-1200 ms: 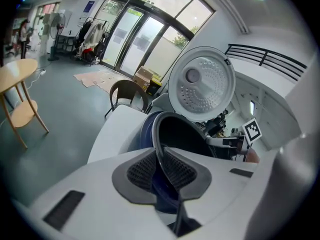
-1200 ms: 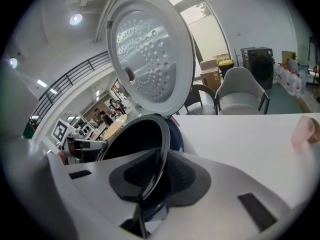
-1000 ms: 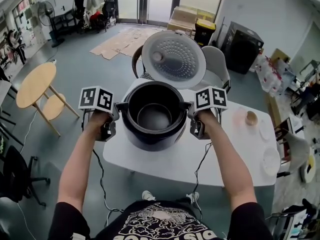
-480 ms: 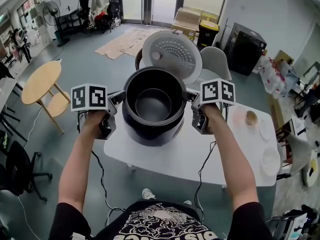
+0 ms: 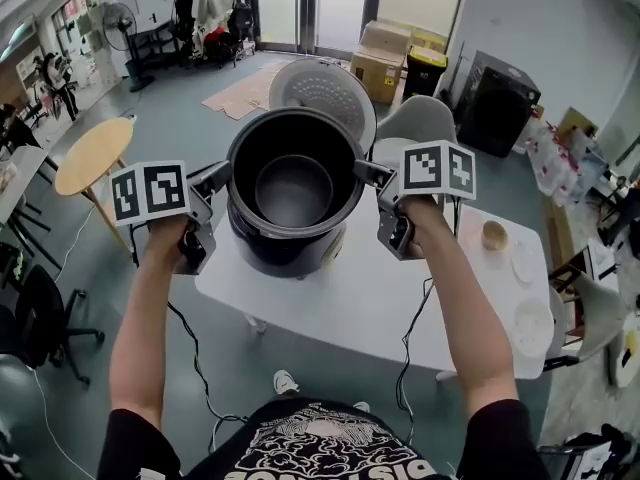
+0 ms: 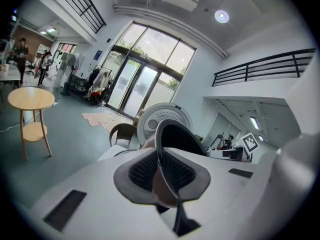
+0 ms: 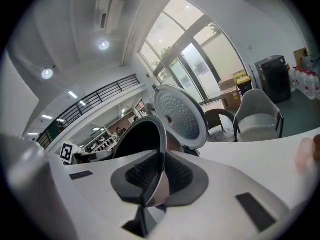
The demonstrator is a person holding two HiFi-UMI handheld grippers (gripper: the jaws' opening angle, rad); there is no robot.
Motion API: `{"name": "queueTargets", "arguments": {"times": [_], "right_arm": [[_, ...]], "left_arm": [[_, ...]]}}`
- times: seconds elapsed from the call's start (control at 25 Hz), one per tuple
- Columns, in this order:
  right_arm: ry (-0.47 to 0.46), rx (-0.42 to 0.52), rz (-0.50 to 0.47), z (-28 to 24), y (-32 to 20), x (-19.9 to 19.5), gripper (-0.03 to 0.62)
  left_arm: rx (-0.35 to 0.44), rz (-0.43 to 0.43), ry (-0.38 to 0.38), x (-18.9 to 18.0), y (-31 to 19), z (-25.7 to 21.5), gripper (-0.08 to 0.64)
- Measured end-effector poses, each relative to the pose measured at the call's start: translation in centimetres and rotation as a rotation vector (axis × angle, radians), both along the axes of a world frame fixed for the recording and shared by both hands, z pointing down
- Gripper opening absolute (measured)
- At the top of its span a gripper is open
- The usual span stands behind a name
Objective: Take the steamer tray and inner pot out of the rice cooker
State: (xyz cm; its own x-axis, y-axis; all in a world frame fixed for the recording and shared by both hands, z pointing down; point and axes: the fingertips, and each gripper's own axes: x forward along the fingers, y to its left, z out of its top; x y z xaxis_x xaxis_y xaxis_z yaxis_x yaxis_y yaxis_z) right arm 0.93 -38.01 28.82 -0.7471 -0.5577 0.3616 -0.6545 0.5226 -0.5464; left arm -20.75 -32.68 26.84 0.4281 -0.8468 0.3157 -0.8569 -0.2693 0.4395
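A grey floor [image 5: 170, 118] spreads under a white bench [image 5: 340, 313], with a round wooden table [image 5: 92, 156] at the left, a pale chair [image 5: 425, 120] behind the bench, flattened cardboard [image 5: 250, 96] before tall glass doors [image 5: 310, 8], cardboard boxes [image 5: 385, 63] and a black cabinet [image 5: 495, 103] by the white wall [image 5: 520, 18], and round ceiling lights [image 6: 222, 16] overhead.

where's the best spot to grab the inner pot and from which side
Take the inner pot by its thin rim at two opposite points: left gripper from the left, right gripper from the right, one jaw inside the wall, one outside. It is wide and round with no handles showing, so probably only the rim fits between jaws.
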Motion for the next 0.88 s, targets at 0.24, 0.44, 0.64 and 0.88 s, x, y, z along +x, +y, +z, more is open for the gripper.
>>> {"name": "queueTargets", "arguments": {"times": [0.24,0.44,0.64,0.88], "right_arm": [[-0.013,0.045,0.014,-3.0,2.2,6.7,0.057],[-0.031,0.059,0.074,-3.2,3.8,14.1,0.057],[-0.034,0.06,0.158,-3.0,5.5,18.8,0.057],[-0.029,0.041,0.277,-1.3,7.4,26.9,0.057]], "left_arm": [[0.043,0.023,0.015,6.7,2.0,-2.7,0.041],[0.064,0.081,0.007,13.9,2.2,-3.0,0.041],[0.071,0.166,0.005,18.3,2.4,-3.0,0.043],[0.058,0.28,0.007,26.3,1.9,-1.5,0.043]]}}
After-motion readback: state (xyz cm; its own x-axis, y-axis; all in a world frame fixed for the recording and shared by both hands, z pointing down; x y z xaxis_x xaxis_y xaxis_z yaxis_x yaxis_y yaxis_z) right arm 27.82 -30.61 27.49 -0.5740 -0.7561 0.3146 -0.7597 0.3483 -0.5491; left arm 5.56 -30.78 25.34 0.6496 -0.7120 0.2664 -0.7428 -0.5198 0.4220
